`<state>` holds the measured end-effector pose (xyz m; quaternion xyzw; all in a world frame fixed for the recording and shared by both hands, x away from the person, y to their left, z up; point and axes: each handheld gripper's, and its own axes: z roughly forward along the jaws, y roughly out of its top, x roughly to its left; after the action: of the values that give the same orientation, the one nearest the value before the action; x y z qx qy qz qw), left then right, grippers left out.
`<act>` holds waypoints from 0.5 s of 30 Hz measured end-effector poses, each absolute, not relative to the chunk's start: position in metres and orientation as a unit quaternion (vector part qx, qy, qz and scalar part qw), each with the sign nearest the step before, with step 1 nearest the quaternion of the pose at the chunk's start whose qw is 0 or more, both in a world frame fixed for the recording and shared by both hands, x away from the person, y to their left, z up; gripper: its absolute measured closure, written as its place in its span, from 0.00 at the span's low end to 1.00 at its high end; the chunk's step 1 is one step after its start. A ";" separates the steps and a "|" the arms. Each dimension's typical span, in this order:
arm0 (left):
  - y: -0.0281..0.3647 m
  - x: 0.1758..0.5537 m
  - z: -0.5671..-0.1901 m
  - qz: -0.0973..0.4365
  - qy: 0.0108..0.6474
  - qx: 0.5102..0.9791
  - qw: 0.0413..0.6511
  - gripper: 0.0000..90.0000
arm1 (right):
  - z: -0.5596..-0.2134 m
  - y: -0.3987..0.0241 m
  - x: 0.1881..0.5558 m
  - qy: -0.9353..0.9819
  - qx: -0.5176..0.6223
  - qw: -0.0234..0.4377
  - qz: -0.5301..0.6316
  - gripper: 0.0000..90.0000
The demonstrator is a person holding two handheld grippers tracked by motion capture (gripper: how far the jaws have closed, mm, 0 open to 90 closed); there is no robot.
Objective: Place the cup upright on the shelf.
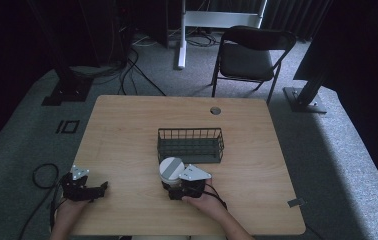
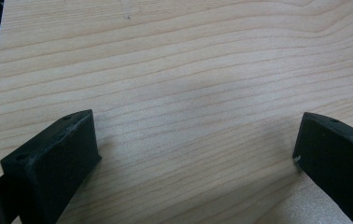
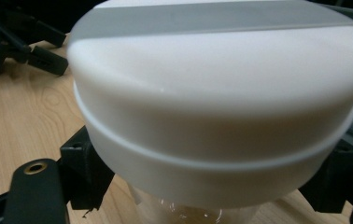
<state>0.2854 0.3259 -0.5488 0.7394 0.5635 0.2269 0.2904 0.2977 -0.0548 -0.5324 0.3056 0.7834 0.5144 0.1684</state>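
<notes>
Jar [image 1: 171, 170] with a white lid and a grey strip across its top is what we see at the lower middle of the high view, standing upright on the table [image 1: 127, 130], its long axis vertical and the lid facing up. It sits just in front of the wire basket [image 1: 190, 145], near that basket's lower left corner. In the right gripper view the lid [image 3: 216, 107] looms large at the centre, with clear glass or plastic below it at the bottom edge; we cannot tell what is inside.

Our right tool [image 1: 179, 190] has its jaws on either side of the jar below the lid, and they appear closed against it. The right hand [image 1: 204, 202] comes in from the bottom of the frame, forearm angled toward the upper left, the grey plate on top of the tool tilted toward the jar.

Our left tool [image 1: 99, 189] rests low at the lower left of the table, pointing toward the right. In the left gripper view its jaws stand wide apart over bare wood, with nothing between them. The left hand [image 1: 69, 207] grips it from the bottom edge.
</notes>
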 end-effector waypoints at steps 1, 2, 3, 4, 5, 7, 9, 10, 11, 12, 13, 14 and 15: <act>0.326 0.285 -0.549 0.227 0.563 0.739 0.290 0.00 | -0.532 -0.055 0.298 0.783 0.306 0.168 0.514 0.20; 0.326 0.285 -0.549 0.227 0.563 0.739 0.290 0.00 | -0.532 -0.055 0.298 0.783 0.309 0.165 0.514 0.20; 0.326 0.285 -0.549 0.227 0.563 0.739 0.290 0.00 | -0.532 -0.055 0.298 0.783 0.309 0.165 0.514 0.20; 0.326 0.285 -0.549 0.227 0.563 0.739 0.290 0.00 | -0.531 -0.056 0.299 0.783 0.310 0.166 0.513 0.20; 0.326 0.285 -0.549 0.227 0.564 0.739 0.290 0.00 | -0.531 -0.056 0.299 0.784 0.309 0.165 0.513 0.20; 0.326 0.285 -0.549 0.227 0.563 0.739 0.290 0.00 | -0.530 -0.056 0.299 0.786 0.307 0.163 0.512 0.20; 0.326 0.285 -0.549 0.227 0.563 0.739 0.290 0.00 | -0.528 -0.056 0.298 0.786 0.305 0.162 0.512 0.20; 0.326 0.285 -0.549 0.227 0.563 0.739 0.290 0.00 | -0.526 -0.056 0.298 0.787 0.302 0.161 0.513 0.20; 0.326 0.285 -0.549 0.227 0.563 0.739 0.290 0.00 | -0.526 -0.056 0.298 0.787 0.302 0.161 0.513 0.20; 0.326 0.285 -0.549 0.227 0.564 0.739 0.290 0.00 | -0.524 -0.056 0.298 0.786 0.302 0.164 0.514 0.20; 0.326 0.285 -0.549 0.227 0.564 0.739 0.290 0.00 | -0.524 -0.056 0.298 0.786 0.302 0.164 0.514 0.20; 0.326 0.285 -0.549 0.227 0.564 0.739 0.290 0.00 | -0.521 -0.056 0.297 0.785 0.303 0.162 0.516 0.20; 0.326 0.285 -0.549 0.227 0.564 0.739 0.290 0.00 | -0.521 -0.056 0.297 0.785 0.303 0.162 0.516 0.20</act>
<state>0.2854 0.3259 -0.5488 0.7394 0.5635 0.2268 0.2904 0.2972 -0.0562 -0.5211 0.3026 0.7846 0.5163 0.1620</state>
